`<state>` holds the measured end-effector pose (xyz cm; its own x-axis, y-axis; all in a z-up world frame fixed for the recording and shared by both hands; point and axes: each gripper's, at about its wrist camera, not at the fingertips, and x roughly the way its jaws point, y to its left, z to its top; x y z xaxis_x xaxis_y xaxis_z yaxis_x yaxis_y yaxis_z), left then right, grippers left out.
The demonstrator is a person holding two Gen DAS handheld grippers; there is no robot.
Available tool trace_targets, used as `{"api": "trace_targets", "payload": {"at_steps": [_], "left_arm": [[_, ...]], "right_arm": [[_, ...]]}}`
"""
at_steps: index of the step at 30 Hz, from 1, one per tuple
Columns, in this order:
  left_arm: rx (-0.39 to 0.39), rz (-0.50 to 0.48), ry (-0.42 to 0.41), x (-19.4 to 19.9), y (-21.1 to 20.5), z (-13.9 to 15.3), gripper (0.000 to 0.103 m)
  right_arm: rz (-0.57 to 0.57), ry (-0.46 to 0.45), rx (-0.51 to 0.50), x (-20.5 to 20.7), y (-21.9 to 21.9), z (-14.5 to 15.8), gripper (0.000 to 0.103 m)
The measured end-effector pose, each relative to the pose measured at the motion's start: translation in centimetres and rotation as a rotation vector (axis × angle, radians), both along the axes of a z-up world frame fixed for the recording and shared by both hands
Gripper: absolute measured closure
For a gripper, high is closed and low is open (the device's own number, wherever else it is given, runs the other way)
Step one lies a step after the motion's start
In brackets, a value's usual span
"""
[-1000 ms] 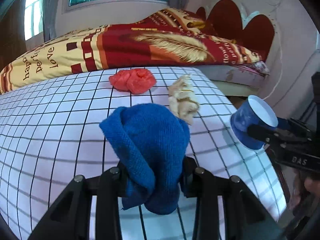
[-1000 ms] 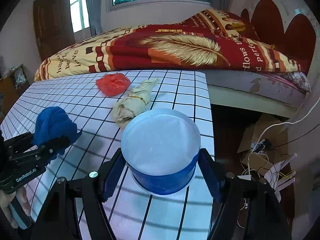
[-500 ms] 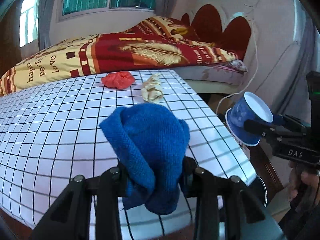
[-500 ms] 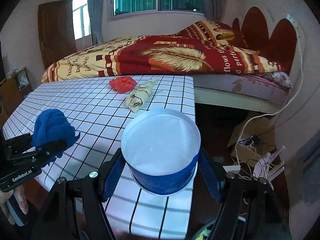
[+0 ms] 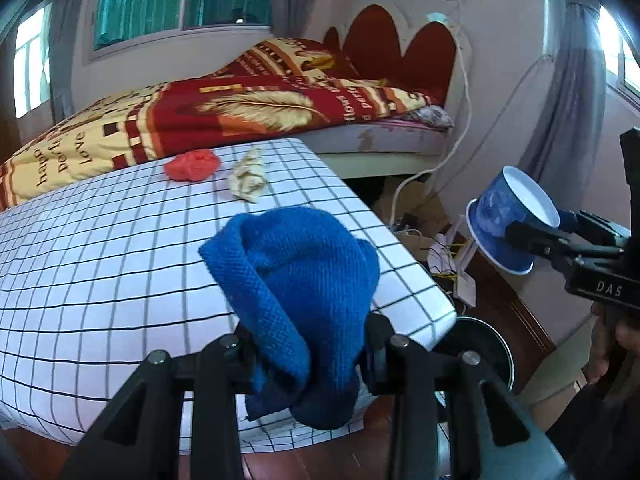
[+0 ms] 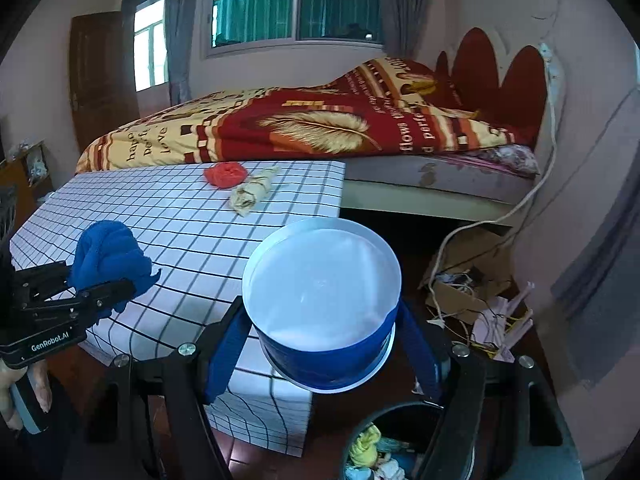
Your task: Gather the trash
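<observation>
A crumpled blue knitted cloth (image 5: 296,296) is pinched in the nearly closed left claw (image 5: 308,344), above the near right corner of the white grid-patterned tabletop (image 5: 100,248). The right claw (image 6: 320,344), about half open, grips a blue paper cup with a white inside (image 6: 322,300) over a black trash bin (image 6: 400,440) on the floor. A crumpled red wad (image 6: 224,174) and a beige crumpled wrapper (image 6: 252,192) lie on the far tabletop.

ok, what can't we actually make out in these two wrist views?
- Bin: right wrist view shows only part of its rim and some scraps inside, cut by the bottom edge and the right tool; left wrist view hides most of it behind the table corner.
- Cup: its base is hidden by its own rim and the tool.
- Blue cloth: its lower folds are hidden behind the left tool.
</observation>
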<state>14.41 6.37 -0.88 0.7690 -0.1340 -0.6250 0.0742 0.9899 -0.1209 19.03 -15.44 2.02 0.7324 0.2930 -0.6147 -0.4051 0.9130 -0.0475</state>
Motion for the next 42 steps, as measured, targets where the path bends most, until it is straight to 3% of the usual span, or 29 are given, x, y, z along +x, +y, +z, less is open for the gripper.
{"api": "trace_targets", "payload": {"at_steps": [25,42], "left_arm": [[-0.004,-0.27,0.036,0.5,-11.6,-2.2,0.067],[-0.001,-0.479,0.15,0.7,-20.3,-7.8,0.067]], "right_arm": [[-0.253,0.063,0.007,-3.0,-12.8,-3.4,0.028],[-0.326,0.156,0.013,-5.4,-19.9,-10.1,0.028]]}}
